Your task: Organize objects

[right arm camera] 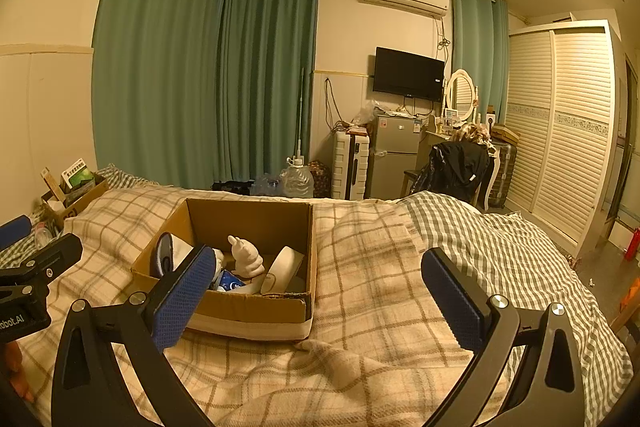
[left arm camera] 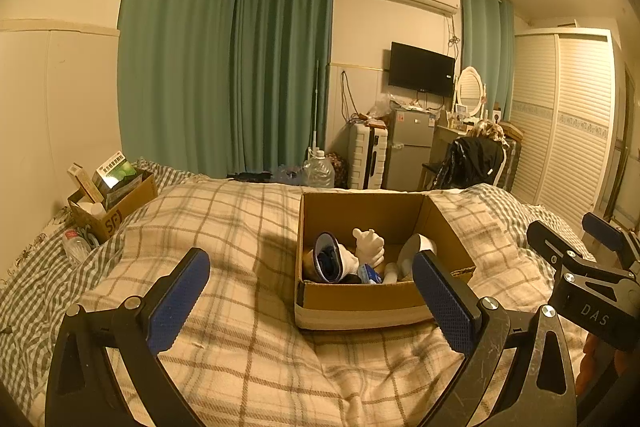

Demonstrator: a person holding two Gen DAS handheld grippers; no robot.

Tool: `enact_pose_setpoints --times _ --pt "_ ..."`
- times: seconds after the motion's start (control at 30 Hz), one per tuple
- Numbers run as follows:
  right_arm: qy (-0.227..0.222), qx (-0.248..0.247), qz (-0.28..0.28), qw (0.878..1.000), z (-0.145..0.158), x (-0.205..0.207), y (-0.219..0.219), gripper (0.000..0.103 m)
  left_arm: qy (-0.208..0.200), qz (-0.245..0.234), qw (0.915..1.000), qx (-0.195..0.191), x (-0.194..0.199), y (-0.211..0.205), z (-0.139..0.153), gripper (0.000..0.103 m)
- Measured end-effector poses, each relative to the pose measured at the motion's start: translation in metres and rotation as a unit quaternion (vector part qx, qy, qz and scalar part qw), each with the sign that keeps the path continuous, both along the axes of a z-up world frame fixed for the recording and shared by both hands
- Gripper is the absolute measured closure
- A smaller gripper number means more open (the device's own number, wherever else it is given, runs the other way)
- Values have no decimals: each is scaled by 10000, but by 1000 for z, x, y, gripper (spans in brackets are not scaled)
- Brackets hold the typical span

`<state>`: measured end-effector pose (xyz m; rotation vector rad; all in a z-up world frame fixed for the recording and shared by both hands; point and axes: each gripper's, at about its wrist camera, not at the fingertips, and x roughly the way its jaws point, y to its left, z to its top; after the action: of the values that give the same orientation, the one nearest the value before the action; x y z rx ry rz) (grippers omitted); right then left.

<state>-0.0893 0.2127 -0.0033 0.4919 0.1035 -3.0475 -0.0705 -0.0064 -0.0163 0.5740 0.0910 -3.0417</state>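
Note:
An open cardboard box sits on the plaid blanket of the bed; it also shows in the right wrist view. Inside lie a white figurine, a rolled blue-and-white sock, a white round object and a blue packet. My left gripper is open and empty, hovering just in front of the box. My right gripper is open and empty, to the right of the box's near corner. Each gripper shows at the edge of the other's view.
A second cardboard box with cartons stands at the bed's far left by the wall, with a clear bottle beside it. Beyond the bed are green curtains, a water jug, a suitcase, a small fridge, a chair and a wardrobe.

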Motion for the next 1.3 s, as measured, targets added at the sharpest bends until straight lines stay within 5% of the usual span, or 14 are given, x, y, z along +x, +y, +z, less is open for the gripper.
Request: enact_pose_setpoints --times 1.3 --pt "-83 -45 29 10000 -6 -6 -1 0 -56 36 9999 -112 -4 2 -1 0"
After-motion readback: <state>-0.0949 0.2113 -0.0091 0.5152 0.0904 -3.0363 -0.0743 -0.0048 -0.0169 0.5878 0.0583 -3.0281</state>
